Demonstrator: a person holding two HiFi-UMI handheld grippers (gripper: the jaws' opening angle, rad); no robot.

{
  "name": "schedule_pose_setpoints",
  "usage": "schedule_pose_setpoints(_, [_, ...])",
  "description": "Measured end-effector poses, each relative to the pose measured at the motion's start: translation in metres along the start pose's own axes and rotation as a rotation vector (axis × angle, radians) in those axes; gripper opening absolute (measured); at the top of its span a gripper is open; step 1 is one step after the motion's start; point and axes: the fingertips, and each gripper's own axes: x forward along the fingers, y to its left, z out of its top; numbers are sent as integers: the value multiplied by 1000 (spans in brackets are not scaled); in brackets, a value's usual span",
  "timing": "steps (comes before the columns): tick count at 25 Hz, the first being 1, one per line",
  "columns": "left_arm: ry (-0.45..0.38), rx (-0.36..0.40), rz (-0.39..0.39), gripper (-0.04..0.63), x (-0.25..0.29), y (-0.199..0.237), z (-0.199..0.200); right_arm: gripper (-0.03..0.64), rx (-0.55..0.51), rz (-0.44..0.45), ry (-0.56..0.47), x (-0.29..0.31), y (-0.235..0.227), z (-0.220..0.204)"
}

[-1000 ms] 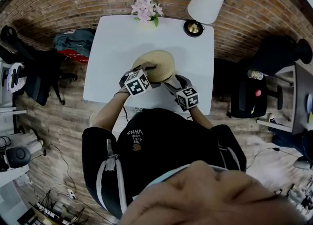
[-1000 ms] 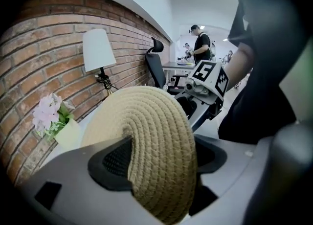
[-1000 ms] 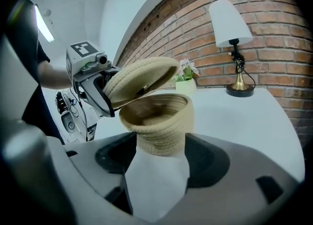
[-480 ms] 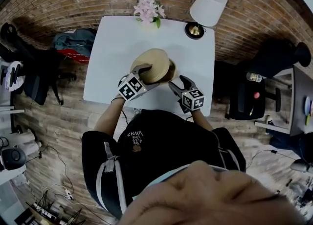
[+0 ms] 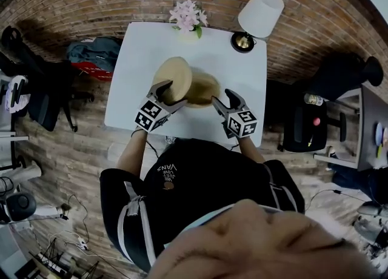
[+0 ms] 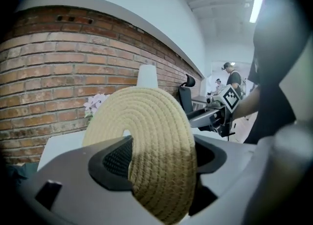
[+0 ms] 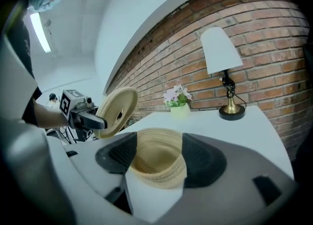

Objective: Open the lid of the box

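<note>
The box [image 5: 205, 90] is a round woven basket on the white table [image 5: 136, 59], and its top stands uncovered. Its flat woven lid [image 5: 173, 79] is held up on edge to the box's left, with my left gripper [image 5: 168, 94] shut on it. In the left gripper view the lid [image 6: 146, 141] fills the space between the pads. My right gripper [image 5: 224, 99] is at the box's near right side. In the right gripper view the box [image 7: 156, 163] sits between the pads, touching both. That view also shows the lid [image 7: 117, 111] raised at the left.
A white-shaded lamp [image 5: 260, 12] on a brass base and a pot of pink flowers [image 5: 187, 16] stand at the table's far edge by the brick wall. Chairs and bags lie on the floor to either side of the table.
The left gripper has carried the lid off the box to the left and tipped it on edge. The box's inside now shows. The right gripper has stayed at the box.
</note>
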Motion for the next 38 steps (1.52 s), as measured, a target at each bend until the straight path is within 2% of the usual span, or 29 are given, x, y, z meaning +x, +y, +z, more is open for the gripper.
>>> schedule_pose_setpoints(7, [-93, -68, 146, 351, -38, 24, 3, 279, -47, 42, -74, 7, 21, 42])
schedule_pose_setpoints(8, [-101, -72, 162, 351, -43, 26, 2, 267, -61, 45, -88, 7, 25, 48])
schedule_pose_setpoints(11, [-119, -84, 195, 351, -54, 30, -1, 167, -105, 52, -135, 7, 34, 65])
schedule_pose_setpoints(19, [-185, -136, 292, 350, -78, 35, -10, 91, -139, 92, -187, 8, 58, 90])
schedule_pose_setpoints(23, [-194, -155, 337, 350, -91, 34, -19, 46, -147, 110, -200, 9, 69, 94])
schedule_pose_setpoints(38, [-236, -239, 447, 347, -127, 20, -50, 8, -154, 165, -140, 15, 96, 81])
